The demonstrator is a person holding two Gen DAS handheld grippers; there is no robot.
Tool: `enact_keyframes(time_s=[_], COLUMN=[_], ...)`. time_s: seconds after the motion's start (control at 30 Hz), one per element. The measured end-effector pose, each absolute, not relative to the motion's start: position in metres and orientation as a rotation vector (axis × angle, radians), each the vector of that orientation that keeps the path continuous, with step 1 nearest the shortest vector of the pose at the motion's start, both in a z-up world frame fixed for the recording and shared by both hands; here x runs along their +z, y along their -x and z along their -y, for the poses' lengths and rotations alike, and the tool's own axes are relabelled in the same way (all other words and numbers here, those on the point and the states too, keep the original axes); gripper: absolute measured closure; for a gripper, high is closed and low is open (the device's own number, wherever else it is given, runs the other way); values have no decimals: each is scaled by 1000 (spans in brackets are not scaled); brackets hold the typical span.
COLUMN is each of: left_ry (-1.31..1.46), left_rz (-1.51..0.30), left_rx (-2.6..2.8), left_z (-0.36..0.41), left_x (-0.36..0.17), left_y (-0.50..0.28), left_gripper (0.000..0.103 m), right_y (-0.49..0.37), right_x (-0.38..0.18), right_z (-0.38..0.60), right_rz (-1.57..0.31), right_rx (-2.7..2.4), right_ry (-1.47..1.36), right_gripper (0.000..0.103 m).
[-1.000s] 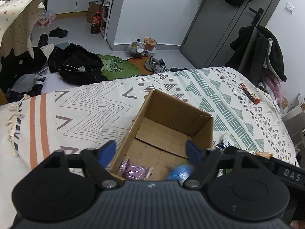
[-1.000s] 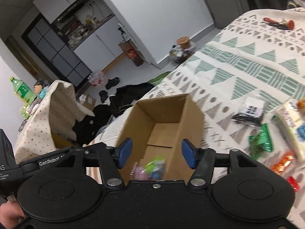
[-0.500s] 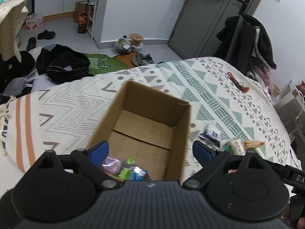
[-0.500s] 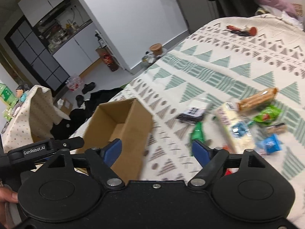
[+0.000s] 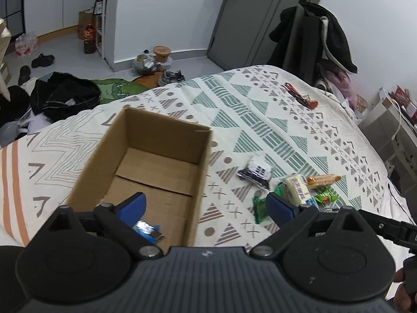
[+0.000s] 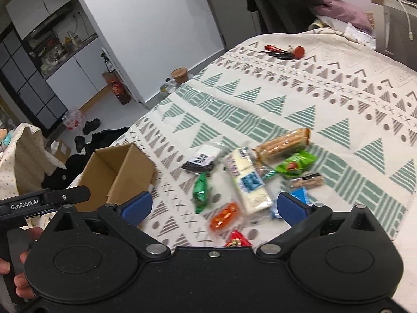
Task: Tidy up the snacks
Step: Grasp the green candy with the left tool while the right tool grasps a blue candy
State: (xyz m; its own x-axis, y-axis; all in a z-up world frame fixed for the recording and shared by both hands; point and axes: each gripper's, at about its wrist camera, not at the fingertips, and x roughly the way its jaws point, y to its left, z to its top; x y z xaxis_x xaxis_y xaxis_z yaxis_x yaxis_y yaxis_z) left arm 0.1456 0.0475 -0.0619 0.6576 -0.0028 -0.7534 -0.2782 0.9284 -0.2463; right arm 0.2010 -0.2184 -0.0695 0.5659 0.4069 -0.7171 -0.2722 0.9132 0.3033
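Observation:
An open cardboard box (image 5: pixel 166 140) (image 6: pixel 135 167) stands on the patterned bedspread. A blue-and-silver snack packet (image 5: pixel 147 230) lies at its near end. To its right lies a loose pile of snacks: a black-and-white packet (image 6: pixel 202 160), a green packet (image 6: pixel 200 190), a long white bar (image 6: pixel 249 180), an orange packet (image 6: pixel 224 216), a biscuit pack (image 6: pixel 284 142) and a bright green bag (image 6: pixel 295 163). My left gripper (image 5: pixel 206 206) is open and empty over the box's right wall. My right gripper (image 6: pixel 215 207) is open and empty just above the pile.
Red scissors-like items (image 6: pixel 282 50) lie at the far side of the bed. Clothes, shoes and a jar (image 5: pixel 161 52) are on the floor beyond the bed. A coat hangs on a chair (image 5: pixel 312 34) at the right. The other gripper's handle (image 6: pixel 44 199) shows at the left.
Both grippers have swung right, away from over the box toward the snack pile. The right gripper has opened wider. Snacks dropped earlier now lie in the box's near end.

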Motion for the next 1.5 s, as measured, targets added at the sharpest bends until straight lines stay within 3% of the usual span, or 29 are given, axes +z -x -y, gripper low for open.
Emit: enact_keyframes(time_s=[0.57, 0.9, 1.2, 1.5], left_ry=[318, 302, 311, 316], left_rz=[-898, -931, -966, -1012], left_rx=[76, 35, 33, 36], left_z=[16, 44, 57, 64], left_x=[-76, -105, -137, -166], left_y=[-179, -209, -242, -265], left_gripper=[5, 7, 12, 29], right_y=[-219, -245, -263, -274], right_x=[-115, -144, -167, -181], right_z=[271, 283, 285, 282], right_rz=[-932, -996, -1055, -1103], right_rx=[299, 303, 298, 295], right_ry=[-313, -397, -420, -406], right_gripper=[0, 25, 33, 45])
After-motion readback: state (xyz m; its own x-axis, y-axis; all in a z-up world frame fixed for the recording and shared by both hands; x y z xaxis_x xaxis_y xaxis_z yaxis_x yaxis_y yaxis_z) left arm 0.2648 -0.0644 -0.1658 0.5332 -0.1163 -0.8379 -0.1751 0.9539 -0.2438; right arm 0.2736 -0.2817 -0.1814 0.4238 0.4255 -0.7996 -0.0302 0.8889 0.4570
